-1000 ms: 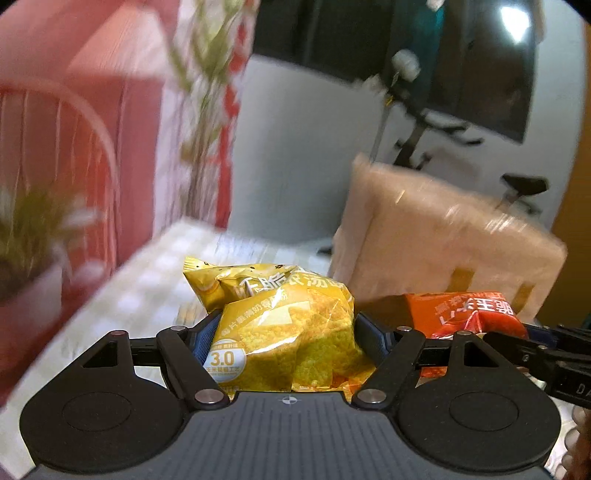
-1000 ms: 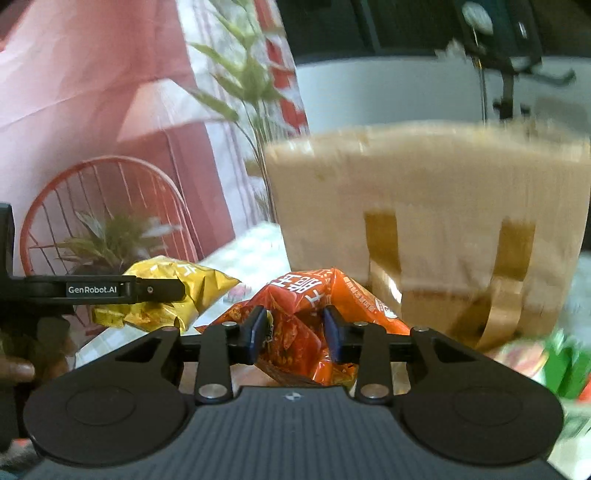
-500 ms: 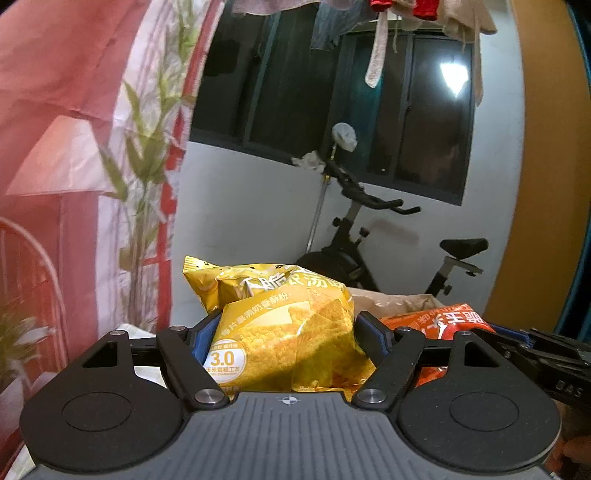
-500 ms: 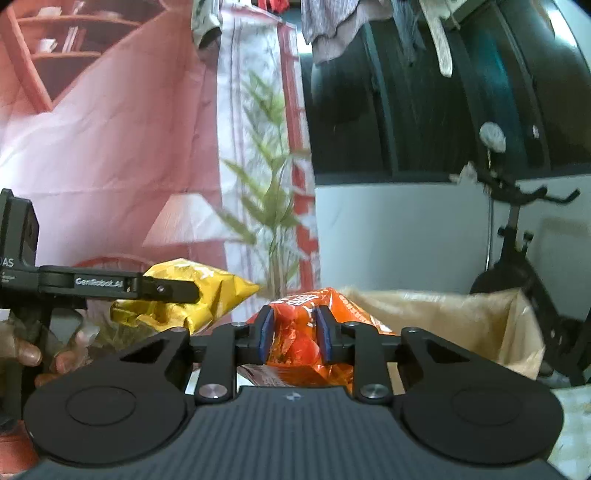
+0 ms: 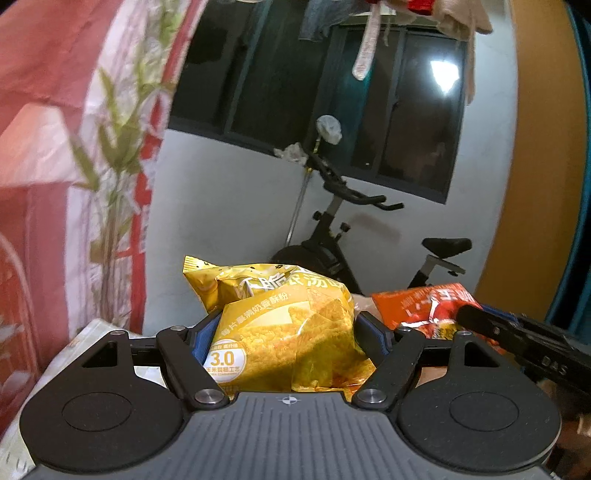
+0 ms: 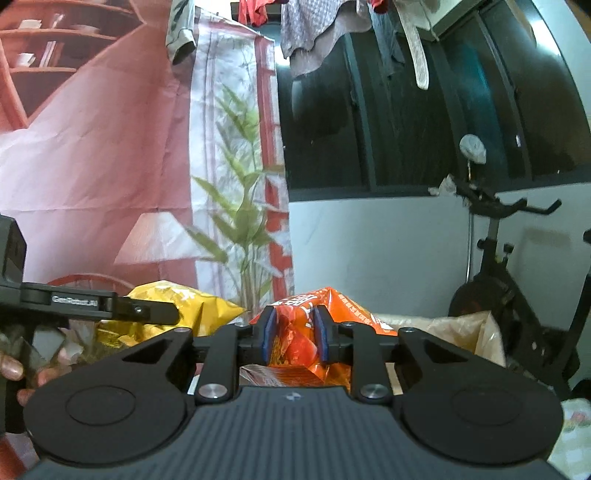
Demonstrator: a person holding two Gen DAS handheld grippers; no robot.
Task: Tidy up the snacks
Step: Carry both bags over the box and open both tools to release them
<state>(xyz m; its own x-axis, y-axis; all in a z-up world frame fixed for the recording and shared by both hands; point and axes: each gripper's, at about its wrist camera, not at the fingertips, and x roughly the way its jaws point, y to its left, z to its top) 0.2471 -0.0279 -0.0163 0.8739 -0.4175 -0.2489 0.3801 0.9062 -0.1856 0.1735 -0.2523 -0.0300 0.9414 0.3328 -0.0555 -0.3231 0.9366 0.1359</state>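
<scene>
- Red printed backdrop cloth (image 6: 92,177) with bamboo leaves hangs at your left; a pale tablecloth (image 5: 92,332) shows below it.
- Dark window (image 5: 314,92), hung laundry (image 6: 325,33) and an exercise bike (image 5: 332,236) fill the middle and right, against a white wall.
- Your left gripper (image 5: 284,332) points nearly level, its jaws wide and pressed on the yellow snack bag (image 5: 280,325), held off the table.
- Your right gripper (image 6: 295,332) is level too, jaws squeezed tight on the orange snack bag (image 6: 295,347), with the brown paper bag (image 6: 458,328) just behind.
</scene>
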